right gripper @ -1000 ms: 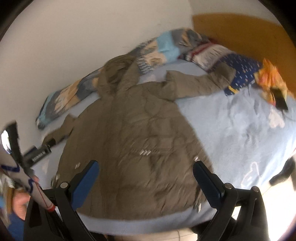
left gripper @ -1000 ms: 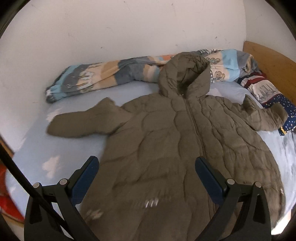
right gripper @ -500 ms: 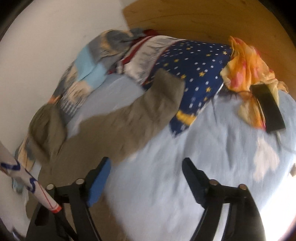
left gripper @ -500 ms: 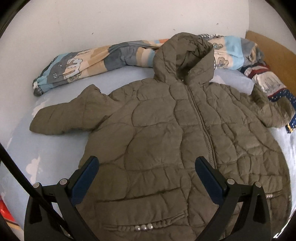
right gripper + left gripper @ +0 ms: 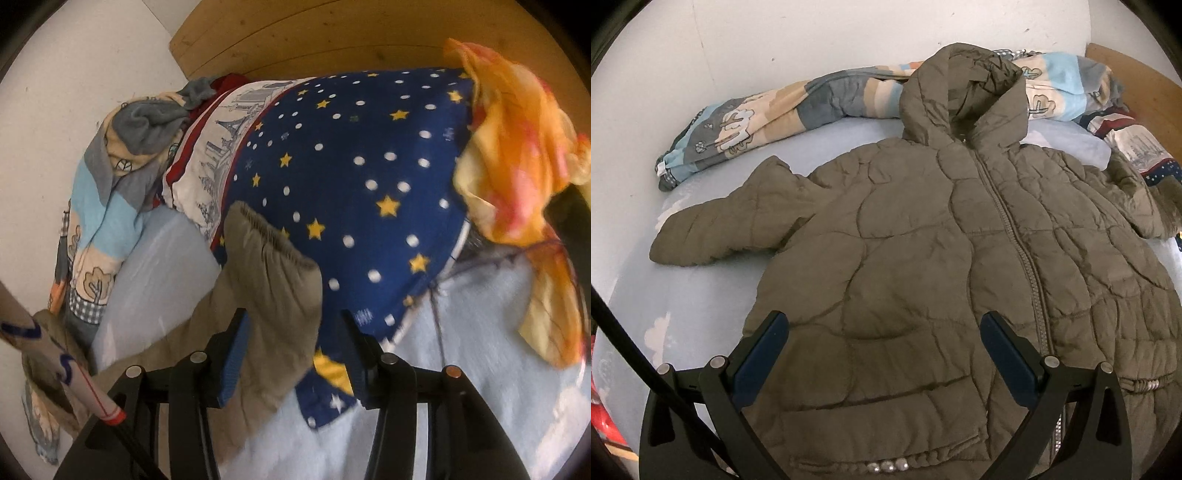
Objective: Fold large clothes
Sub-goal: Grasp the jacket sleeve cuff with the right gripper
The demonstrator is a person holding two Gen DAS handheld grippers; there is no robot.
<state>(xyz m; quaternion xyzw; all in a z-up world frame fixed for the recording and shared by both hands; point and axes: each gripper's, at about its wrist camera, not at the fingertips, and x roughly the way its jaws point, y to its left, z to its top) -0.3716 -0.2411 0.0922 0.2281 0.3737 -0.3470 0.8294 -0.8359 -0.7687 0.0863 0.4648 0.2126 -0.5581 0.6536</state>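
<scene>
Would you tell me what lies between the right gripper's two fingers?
In the right wrist view, the jacket's sleeve lies between the closing right gripper's fingers, its cuff resting against the starry pillow.

R gripper (image 5: 291,332) swung over from coat body to the sleeve cuff (image 5: 273,266), jaws closing round it. L gripper (image 5: 882,332) dropped closer over the coat (image 5: 923,258).

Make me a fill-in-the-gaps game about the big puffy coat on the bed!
1. The olive puffer jacket lies flat on a light ____ bedsheet.
2. Its zipper is ____ all the way up.
3. The end of one ____ lies between the fingers of the right gripper.
4. The star-patterned pillow is dark ____.

Missing words: blue; closed; sleeve; blue
</scene>
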